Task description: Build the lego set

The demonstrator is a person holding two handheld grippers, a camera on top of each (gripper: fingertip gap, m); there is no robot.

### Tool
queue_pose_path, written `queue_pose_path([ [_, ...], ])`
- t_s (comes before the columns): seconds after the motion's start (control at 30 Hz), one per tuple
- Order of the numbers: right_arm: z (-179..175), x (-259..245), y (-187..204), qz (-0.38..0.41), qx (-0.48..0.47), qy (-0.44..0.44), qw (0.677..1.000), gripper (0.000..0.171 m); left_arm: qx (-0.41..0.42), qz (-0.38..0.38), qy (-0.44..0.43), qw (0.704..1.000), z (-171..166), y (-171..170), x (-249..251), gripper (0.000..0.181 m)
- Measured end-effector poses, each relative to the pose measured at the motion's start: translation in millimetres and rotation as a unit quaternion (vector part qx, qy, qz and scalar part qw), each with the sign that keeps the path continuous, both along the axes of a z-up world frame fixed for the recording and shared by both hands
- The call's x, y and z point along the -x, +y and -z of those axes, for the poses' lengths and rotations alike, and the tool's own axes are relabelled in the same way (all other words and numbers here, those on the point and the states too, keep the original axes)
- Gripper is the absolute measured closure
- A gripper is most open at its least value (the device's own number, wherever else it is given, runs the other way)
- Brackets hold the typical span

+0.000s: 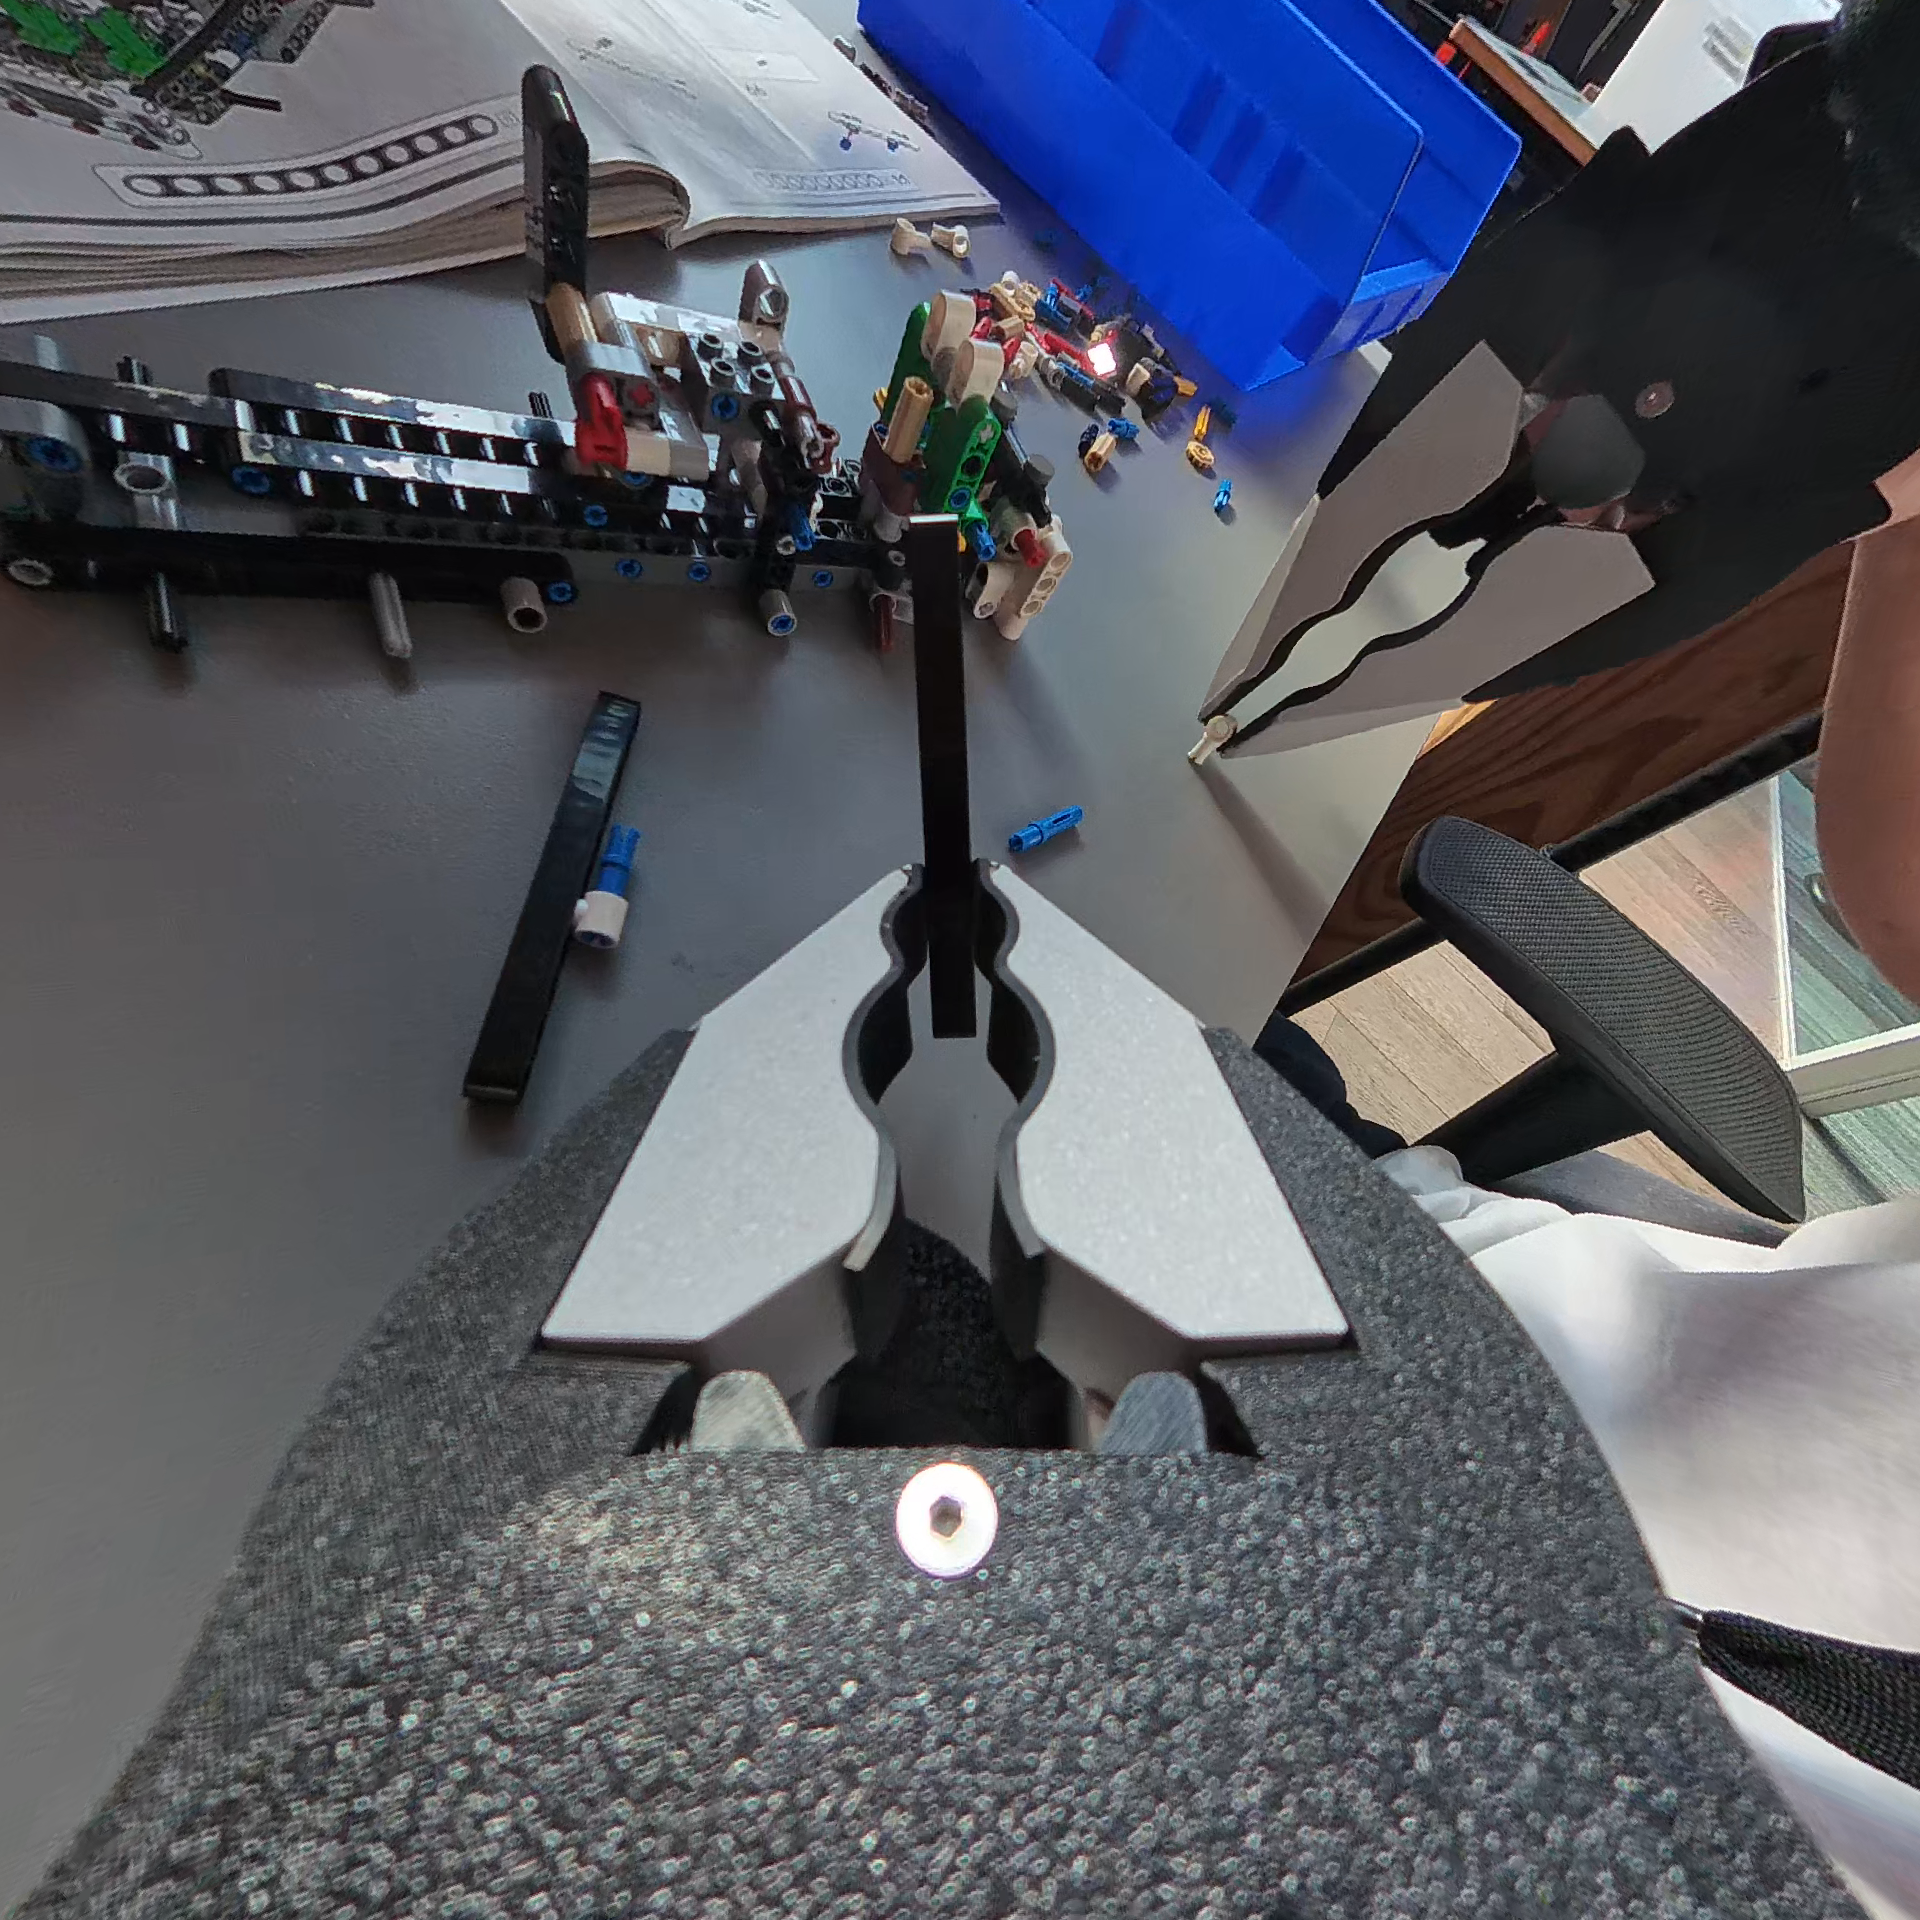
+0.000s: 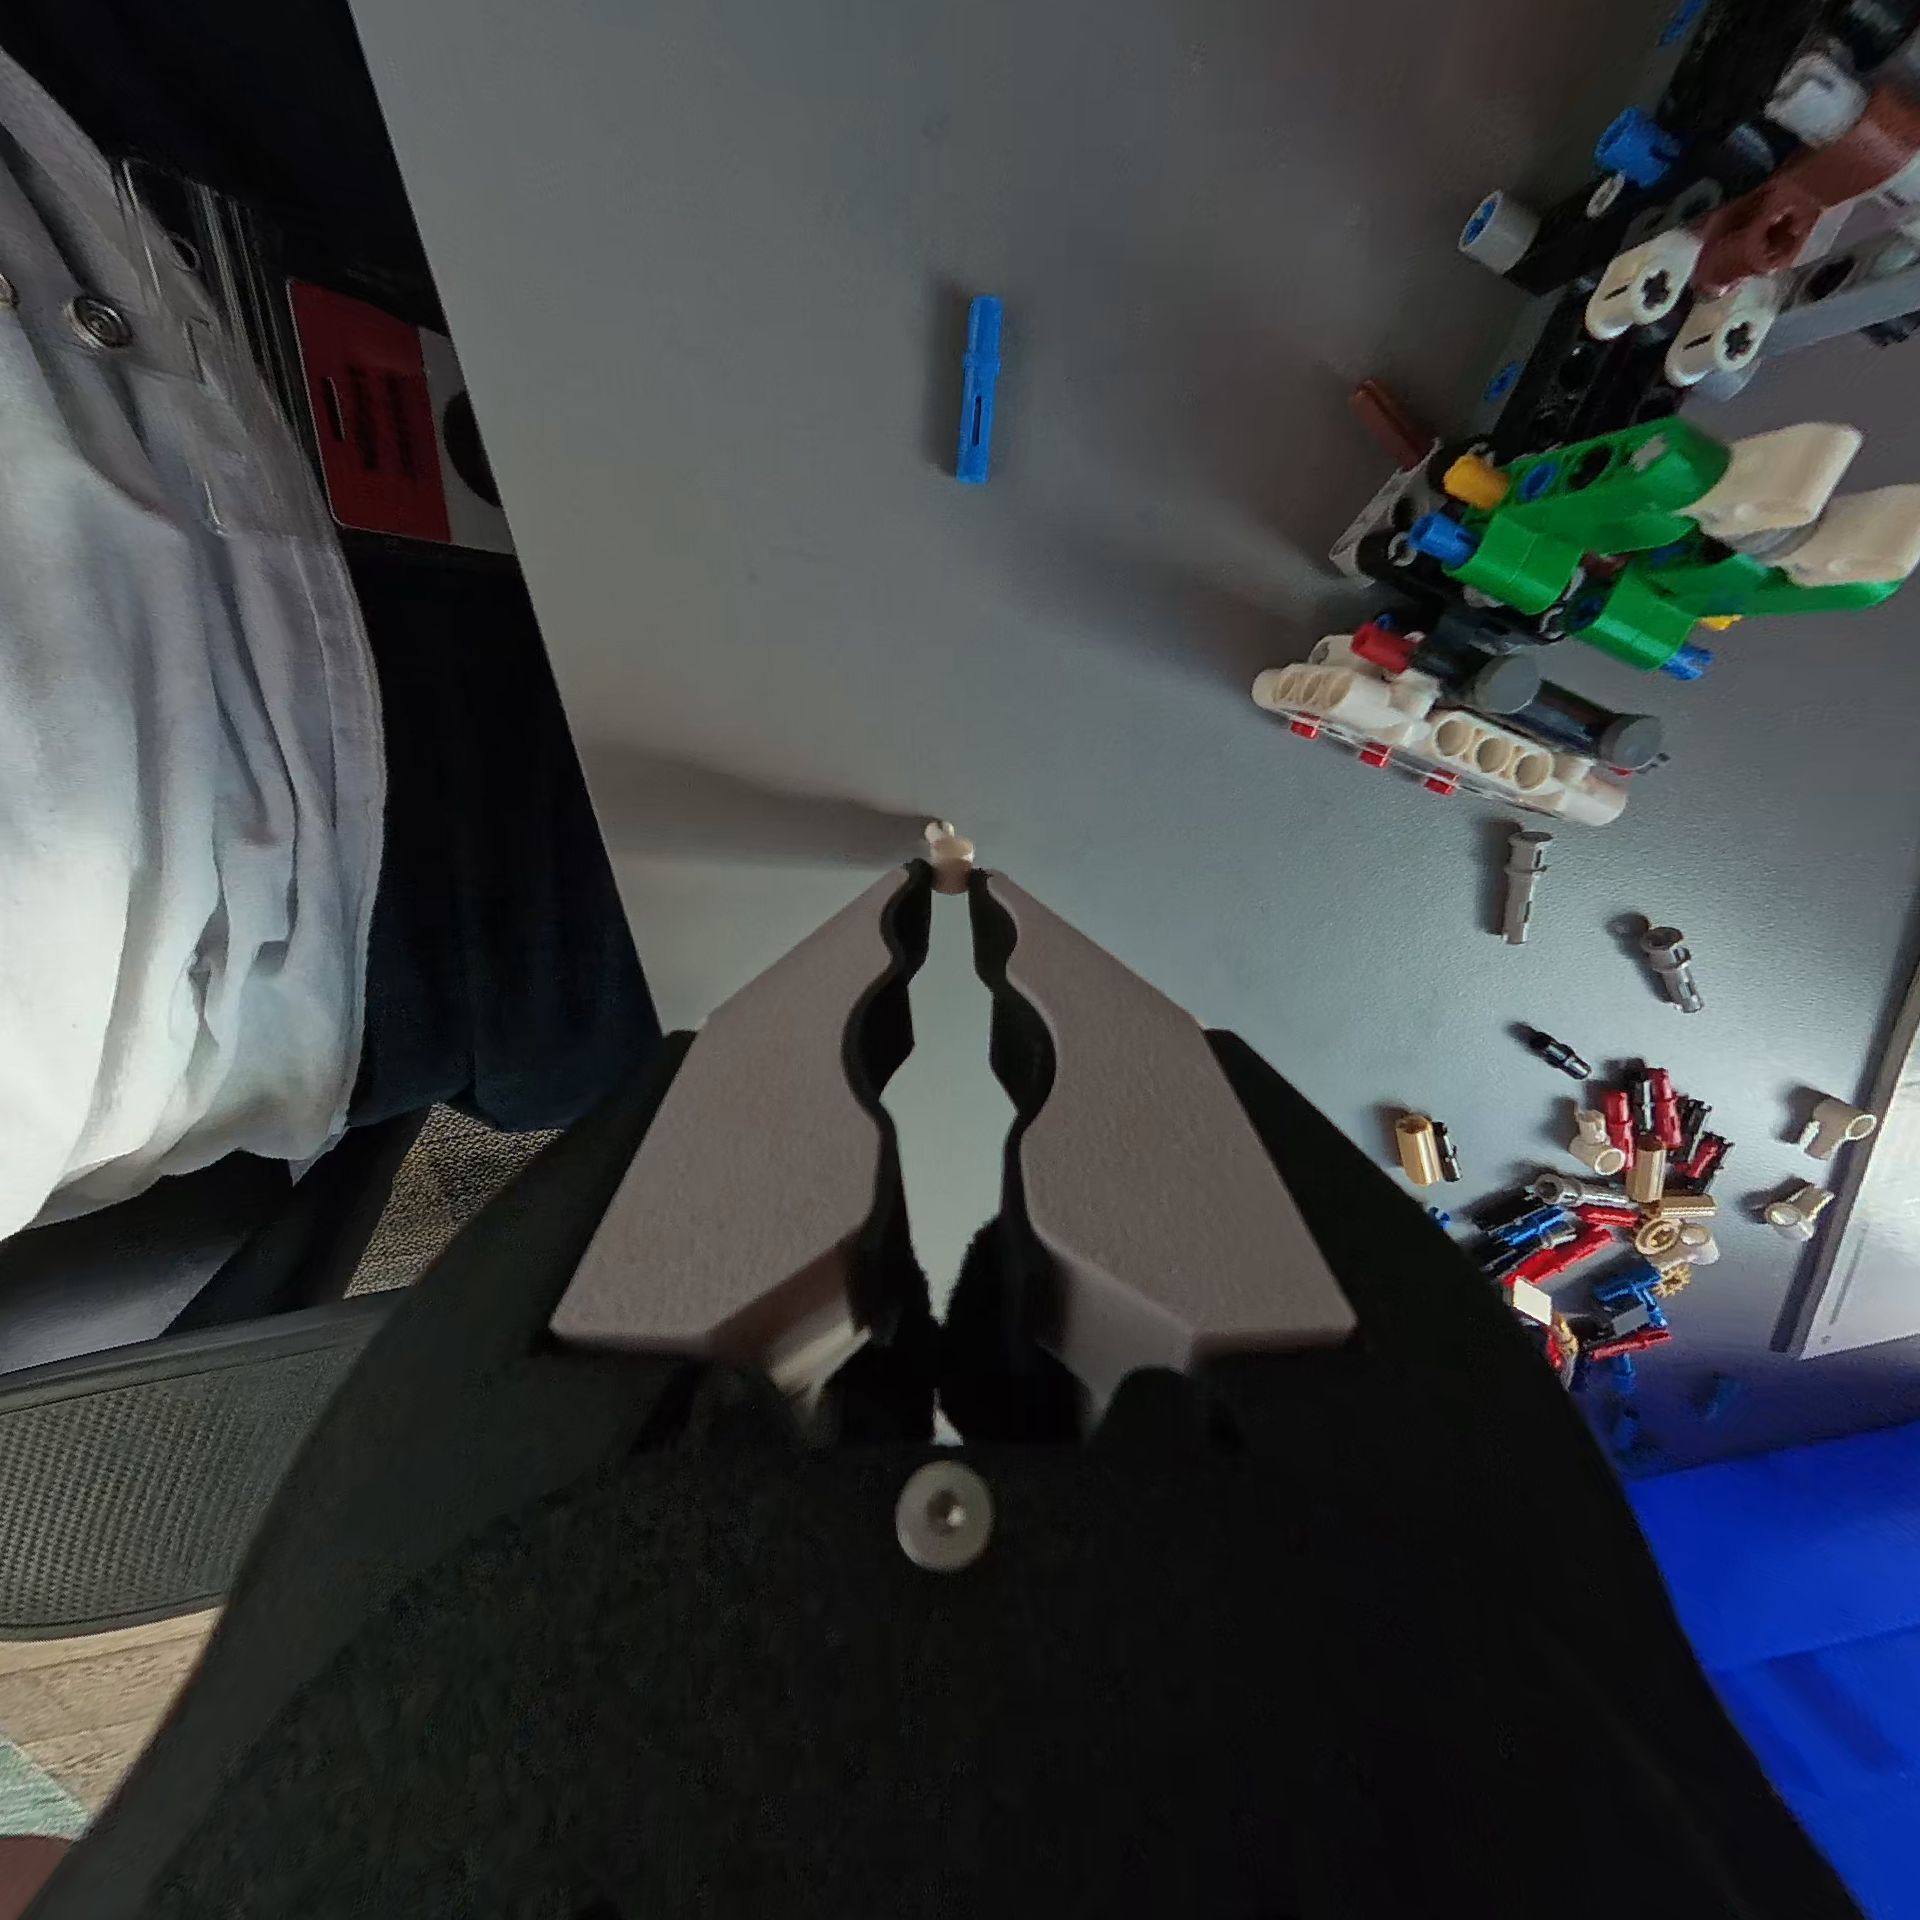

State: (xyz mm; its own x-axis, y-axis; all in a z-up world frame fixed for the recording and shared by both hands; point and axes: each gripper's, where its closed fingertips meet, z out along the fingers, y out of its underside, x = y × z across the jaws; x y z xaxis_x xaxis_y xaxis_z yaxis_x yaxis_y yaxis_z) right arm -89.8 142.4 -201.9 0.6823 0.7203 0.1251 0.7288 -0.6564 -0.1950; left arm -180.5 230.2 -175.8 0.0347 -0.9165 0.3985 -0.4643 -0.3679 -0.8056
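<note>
Left tool point(image 1: 948, 883) clamps one black beam point(image 1: 940, 727), upright. Right tool point(image 2: 948, 878) pinches one tan pin point(image 2: 950, 854). One blue pin point(image 2: 978, 390) lies alone on open table point(image 2: 727, 260); table edge near the right tool.

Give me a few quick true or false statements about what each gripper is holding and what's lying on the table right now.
1. The left gripper is shut on a long black beam. True.
2. The right gripper is empty. False: it pinches a small tan pin at its tips.
3. A loose blue pin lies alone on the grey table. True.
4. The storage bin is red. False: it is blue.
5. An open instruction booklet lies behind the partly built model. True.
</note>
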Motion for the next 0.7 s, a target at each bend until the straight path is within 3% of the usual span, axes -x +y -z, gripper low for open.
queue_pose_path([
  [0.7,-5.5,8.6,1.8,-0.008,-0.017,0.017,1.0,0.163,-0.003,-0.001,-0.001,1.0,-0.2,-0.1,0.0,0.175],
])
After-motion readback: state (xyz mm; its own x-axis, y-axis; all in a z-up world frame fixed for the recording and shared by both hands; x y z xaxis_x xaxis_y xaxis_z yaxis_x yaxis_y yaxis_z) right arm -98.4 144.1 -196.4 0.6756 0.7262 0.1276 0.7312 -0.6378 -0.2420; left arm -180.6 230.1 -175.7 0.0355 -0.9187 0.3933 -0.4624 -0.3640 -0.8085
